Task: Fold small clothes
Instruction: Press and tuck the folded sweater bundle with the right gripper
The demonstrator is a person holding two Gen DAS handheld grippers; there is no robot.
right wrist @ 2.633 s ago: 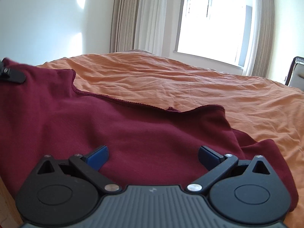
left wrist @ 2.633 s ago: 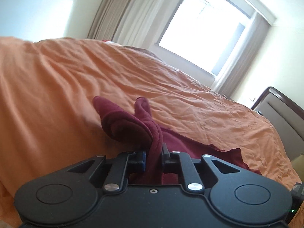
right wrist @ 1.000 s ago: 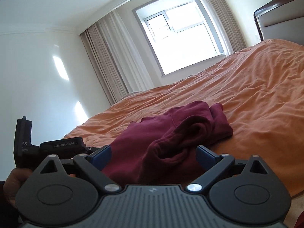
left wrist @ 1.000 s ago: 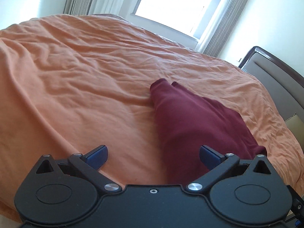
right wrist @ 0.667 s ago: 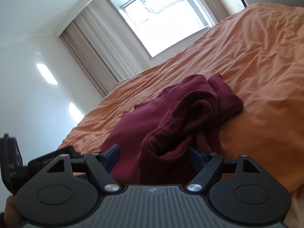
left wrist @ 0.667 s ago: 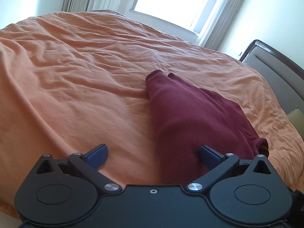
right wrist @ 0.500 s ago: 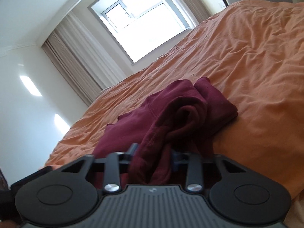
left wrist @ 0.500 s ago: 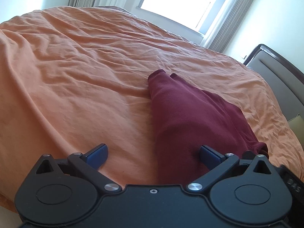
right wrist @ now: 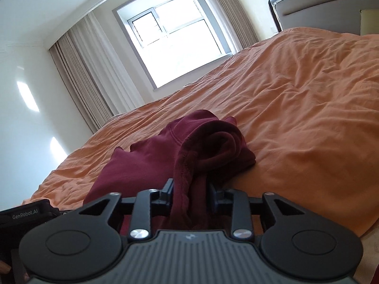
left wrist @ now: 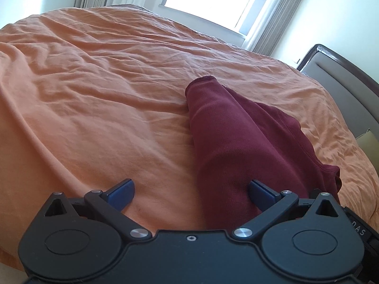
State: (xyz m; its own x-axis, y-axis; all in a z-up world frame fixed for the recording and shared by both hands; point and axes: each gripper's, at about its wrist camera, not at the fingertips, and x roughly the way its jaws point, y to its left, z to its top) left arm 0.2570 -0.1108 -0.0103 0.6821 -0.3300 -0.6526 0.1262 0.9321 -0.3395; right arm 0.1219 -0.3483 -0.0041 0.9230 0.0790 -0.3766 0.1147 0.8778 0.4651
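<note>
Pinching a bunched fold of the maroon garment (right wrist: 189,156) near the bed's (right wrist: 308,118) edge, my right gripper (right wrist: 190,196) is loosening; cloth may slip. My left gripper (left wrist: 190,189) is hanging released.

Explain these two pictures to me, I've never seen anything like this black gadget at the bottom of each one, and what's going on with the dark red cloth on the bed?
No robot arm here: a person holds a black two-finger gripper in each hand, and each gripper carries a wide-angle camera looking forward along its fingers. So one picture is the view from the left gripper, the other from the right gripper.

On the wrinkled orange bed cover lies one small dark red knit garment, partly folded into a long strip and bunched at one end.

The left gripper's blue-tipped fingers stand wide apart, holding nothing; the garment's near edge merely lies between them. The right gripper has a gathered fold of that garment between its fingers, and its jaws are opening at this moment, so the hold looks loose.
</note>
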